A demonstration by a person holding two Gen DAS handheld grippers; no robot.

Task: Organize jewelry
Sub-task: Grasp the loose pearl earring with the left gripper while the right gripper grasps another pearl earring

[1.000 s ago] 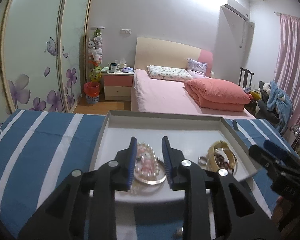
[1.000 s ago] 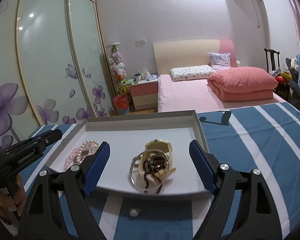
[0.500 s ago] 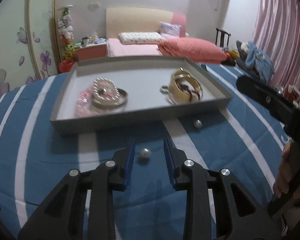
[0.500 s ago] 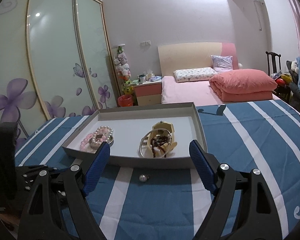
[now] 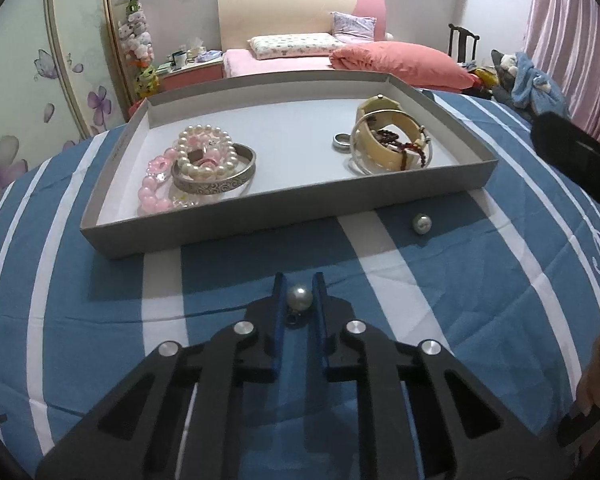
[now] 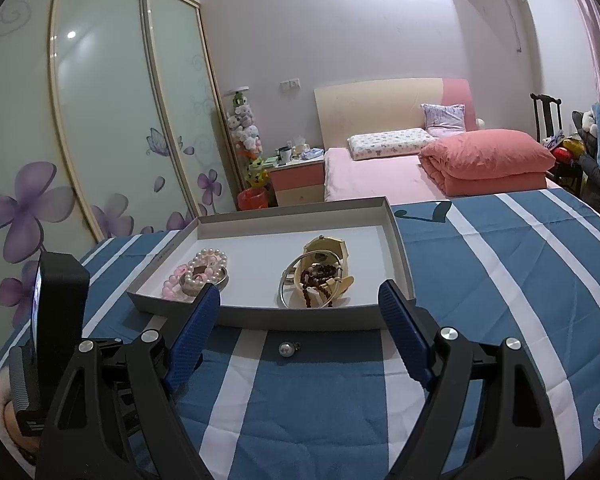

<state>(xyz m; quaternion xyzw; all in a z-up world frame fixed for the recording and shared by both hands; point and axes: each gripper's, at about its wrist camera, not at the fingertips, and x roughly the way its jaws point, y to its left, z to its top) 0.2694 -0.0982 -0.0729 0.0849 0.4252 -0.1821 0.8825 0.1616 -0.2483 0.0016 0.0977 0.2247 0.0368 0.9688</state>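
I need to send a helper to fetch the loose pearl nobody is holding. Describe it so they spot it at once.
Find the grey tray on the blue striped cloth. Just outside its near wall, toward the right corner, a loose pearl bead lies alone on a white stripe. Its twin pearl sits nearer, pinched in the left gripper.

a tray (image 5: 284, 216) sits on the desk (image 5: 80, 320), bracelets (image 5: 208, 164) in its left part, a watch (image 5: 388, 140) in its right. two pearls (image 5: 299, 298) lie before it on the desk.
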